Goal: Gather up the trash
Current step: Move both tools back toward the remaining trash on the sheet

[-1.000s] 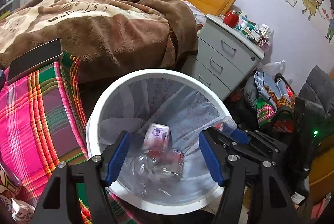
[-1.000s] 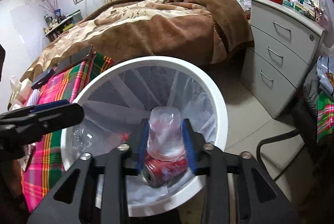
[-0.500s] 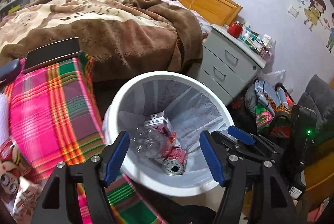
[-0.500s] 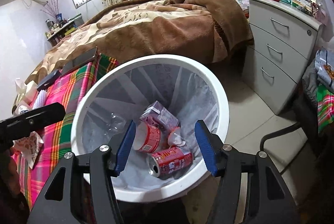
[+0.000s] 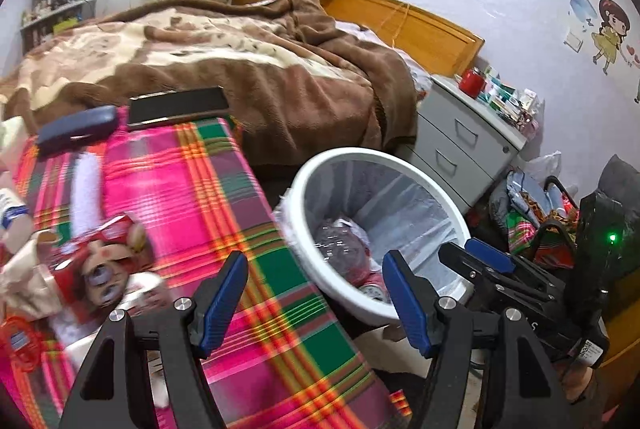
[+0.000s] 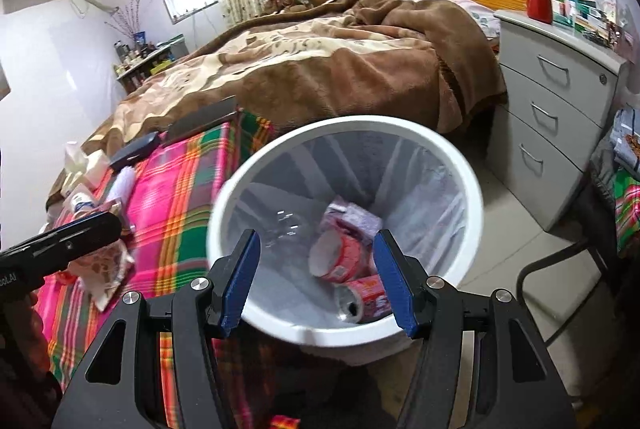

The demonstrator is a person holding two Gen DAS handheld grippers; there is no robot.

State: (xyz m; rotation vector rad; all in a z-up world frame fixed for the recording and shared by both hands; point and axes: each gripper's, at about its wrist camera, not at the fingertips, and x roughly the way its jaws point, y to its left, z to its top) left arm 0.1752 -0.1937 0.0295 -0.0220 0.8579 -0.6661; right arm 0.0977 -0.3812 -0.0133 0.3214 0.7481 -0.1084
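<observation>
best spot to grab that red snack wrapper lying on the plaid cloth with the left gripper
Take the red snack wrapper by its raised, crumpled upper edge, coming down from above with the left gripper, whose jaws stand open and empty. It lies flat and loose on the plaid cloth, so a side approach would likely just push it along. The picture is blurred there, so the exact edge is uncertain.

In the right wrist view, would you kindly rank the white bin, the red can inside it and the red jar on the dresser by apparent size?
1. White bin, largest.
2. Red can.
3. Red jar, smallest, though it stands much farther from the camera.
</observation>
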